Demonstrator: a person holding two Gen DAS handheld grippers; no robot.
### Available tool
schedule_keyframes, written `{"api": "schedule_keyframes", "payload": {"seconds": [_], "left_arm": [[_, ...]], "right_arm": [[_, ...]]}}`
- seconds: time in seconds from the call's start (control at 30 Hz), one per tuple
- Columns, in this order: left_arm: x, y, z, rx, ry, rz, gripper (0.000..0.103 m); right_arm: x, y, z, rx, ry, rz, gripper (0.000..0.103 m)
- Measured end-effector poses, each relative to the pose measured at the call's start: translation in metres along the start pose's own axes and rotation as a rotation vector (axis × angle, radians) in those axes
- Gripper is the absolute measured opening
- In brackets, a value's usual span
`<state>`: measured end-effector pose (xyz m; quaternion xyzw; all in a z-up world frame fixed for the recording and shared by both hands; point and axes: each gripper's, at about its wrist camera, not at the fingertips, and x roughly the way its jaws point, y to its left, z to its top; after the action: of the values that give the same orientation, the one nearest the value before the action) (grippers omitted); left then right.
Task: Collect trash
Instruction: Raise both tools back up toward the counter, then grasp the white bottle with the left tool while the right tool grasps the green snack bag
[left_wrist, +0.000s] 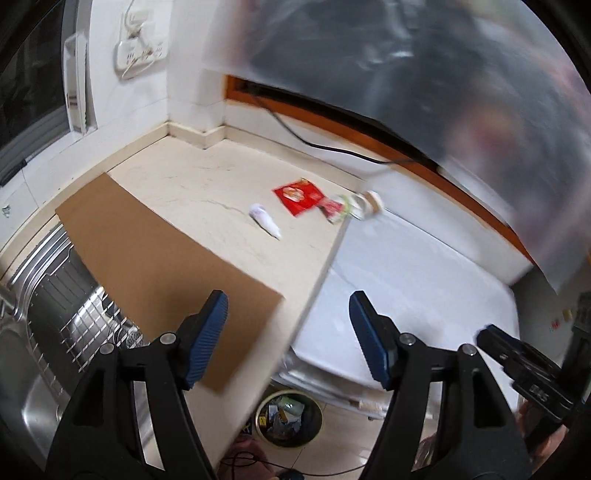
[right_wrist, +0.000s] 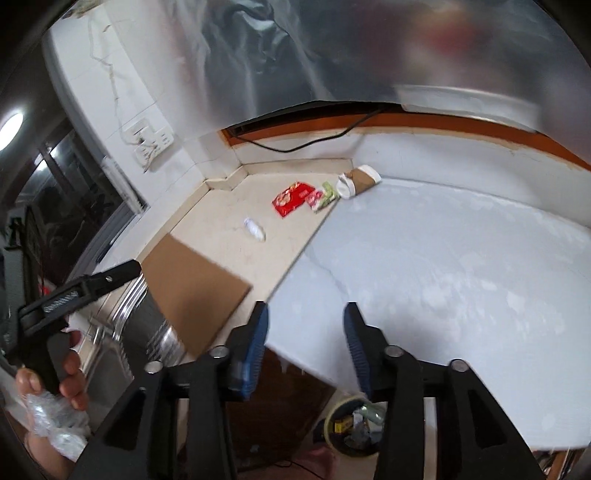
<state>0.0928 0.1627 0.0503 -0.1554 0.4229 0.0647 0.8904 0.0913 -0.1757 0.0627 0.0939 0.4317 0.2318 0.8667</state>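
Trash lies on the cream counter (left_wrist: 207, 177): a red wrapper (left_wrist: 298, 195) (right_wrist: 291, 198), a small red-and-green wrapper (left_wrist: 337, 207) (right_wrist: 322, 196), a white tube (left_wrist: 264, 220) (right_wrist: 255, 229), and a tipped paper cup (left_wrist: 367, 205) (right_wrist: 360, 181) at the counter's edge. A trash bin (left_wrist: 290, 419) (right_wrist: 352, 424) with scraps stands on the floor below. My left gripper (left_wrist: 288, 332) is open and empty, above the counter's near edge. My right gripper (right_wrist: 304, 350) is open and empty, over the white surface's front edge.
A brown cardboard sheet (left_wrist: 166, 254) (right_wrist: 195, 284) lies over the sink's edge. A steel sink with a wire rack (left_wrist: 55, 306) is at the left. A white appliance top (right_wrist: 443, 266) lies to the right. A black cable (left_wrist: 317, 144) runs along the back wall.
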Motion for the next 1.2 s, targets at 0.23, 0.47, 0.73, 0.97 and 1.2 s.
{"api": "schedule_keyframes", "payload": {"seconds": [0.23,0.47,0.73,0.97,1.2], "left_arm": [[0.139,0.037,0.074,-0.083,0.176,0.002,0.065],[0.243,0.052,0.099,-0.171,0.242,0.007,0.065],[0.311,0.048,0.1,-0.208,0.267,0.073,0.057],[0.323,0.049,0.095,-0.217,0.261,0.083,0.057],[0.327,0.039,0.09,-0.195,0.236,0.091,0.054]], "right_arm": [[0.105,0.01,0.104,0.015,0.02,-0.034,0.057],[0.224,0.008,0.175,0.082,0.078,-0.058,0.057],[0.336,-0.014,0.2,0.218,0.126,-0.09,0.057],[0.387,-0.021,0.205,0.259,0.124,-0.156,0.057],[0.415,-0.019,0.201,0.248,0.142,-0.208,0.052]]}}
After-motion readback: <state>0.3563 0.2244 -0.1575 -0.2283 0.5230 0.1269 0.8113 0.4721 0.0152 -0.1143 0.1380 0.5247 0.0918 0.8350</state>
